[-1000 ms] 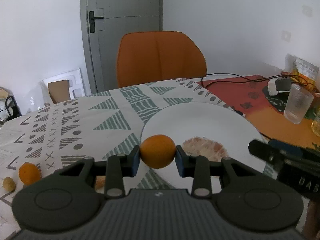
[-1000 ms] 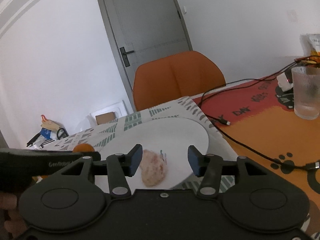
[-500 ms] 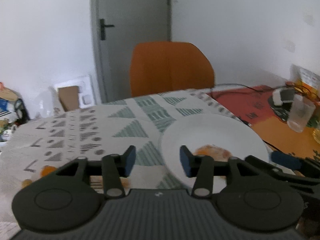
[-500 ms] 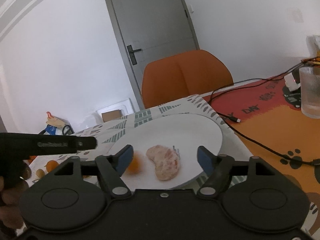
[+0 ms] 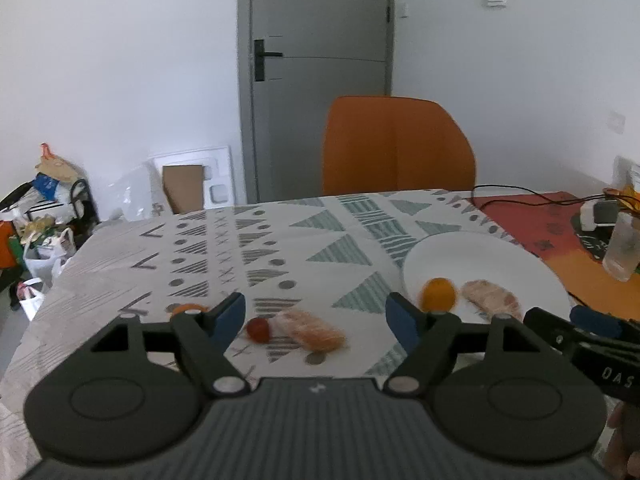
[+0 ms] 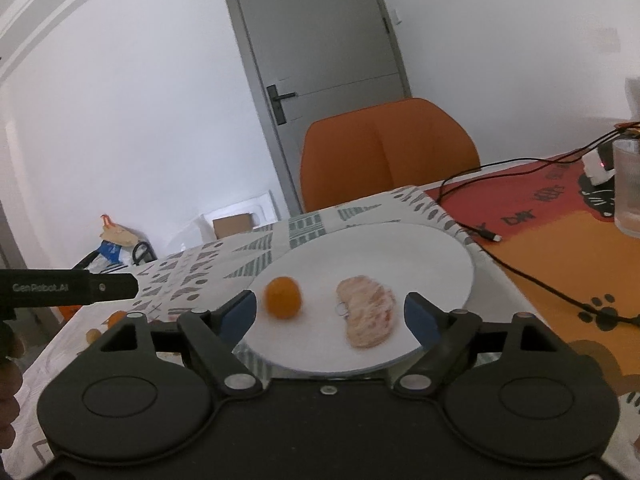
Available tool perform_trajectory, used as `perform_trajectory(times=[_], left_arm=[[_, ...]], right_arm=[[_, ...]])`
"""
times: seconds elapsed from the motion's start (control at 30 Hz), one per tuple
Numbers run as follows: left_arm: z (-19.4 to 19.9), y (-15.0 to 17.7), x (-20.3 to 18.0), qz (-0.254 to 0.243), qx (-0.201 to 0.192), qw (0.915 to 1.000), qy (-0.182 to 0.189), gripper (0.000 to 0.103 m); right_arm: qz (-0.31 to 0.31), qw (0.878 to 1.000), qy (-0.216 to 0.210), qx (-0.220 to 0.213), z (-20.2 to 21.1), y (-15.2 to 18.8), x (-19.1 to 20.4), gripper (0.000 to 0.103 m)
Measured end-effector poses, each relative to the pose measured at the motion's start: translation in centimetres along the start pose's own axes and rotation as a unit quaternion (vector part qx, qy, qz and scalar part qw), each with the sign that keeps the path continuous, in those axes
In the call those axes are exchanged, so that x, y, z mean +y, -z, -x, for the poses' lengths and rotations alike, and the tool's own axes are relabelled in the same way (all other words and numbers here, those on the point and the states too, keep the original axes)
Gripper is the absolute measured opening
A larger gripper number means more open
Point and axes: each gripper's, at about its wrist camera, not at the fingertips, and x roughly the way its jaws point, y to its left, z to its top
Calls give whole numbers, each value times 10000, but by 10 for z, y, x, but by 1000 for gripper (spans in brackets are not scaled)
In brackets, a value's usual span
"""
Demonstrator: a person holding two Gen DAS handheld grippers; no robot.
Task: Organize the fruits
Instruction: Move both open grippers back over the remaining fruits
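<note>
A small round orange [image 6: 283, 297] sits on the left part of the white plate [image 6: 420, 248], a little blurred. Just to its right on the same plate lies a peeled, pale pinkish fruit [image 6: 370, 311], stretched lengthwise, apart from the orange. Off the plate, on the patterned tablecloth, there's another peeled piece [image 5: 316, 331] lying flat, with a small red fruit [image 5: 258, 329] touching its left end. Further left, another orange [image 5: 188, 307] peeks out, mostly hidden.
</note>
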Motion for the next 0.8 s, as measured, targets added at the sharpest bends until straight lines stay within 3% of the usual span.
perform_trajectory(times=[0.17, 0.27, 0.5, 0.8], left_arm=[[5, 7, 20, 173, -47, 9997, -187, 82], [7, 11, 33, 300, -24, 9992, -244, 83], [13, 25, 65, 536, 29, 9976, -444, 86], [19, 39, 107, 918, 73, 9934, -678, 87]], right_arm=[[76, 9999, -113, 66, -2, 2, 17, 93], [180, 9996, -199, 19, 0, 2, 30, 103], [263, 9982, -534, 42, -4, 7, 59, 103], [483, 9965, -649, 198, -15, 18, 90, 103]])
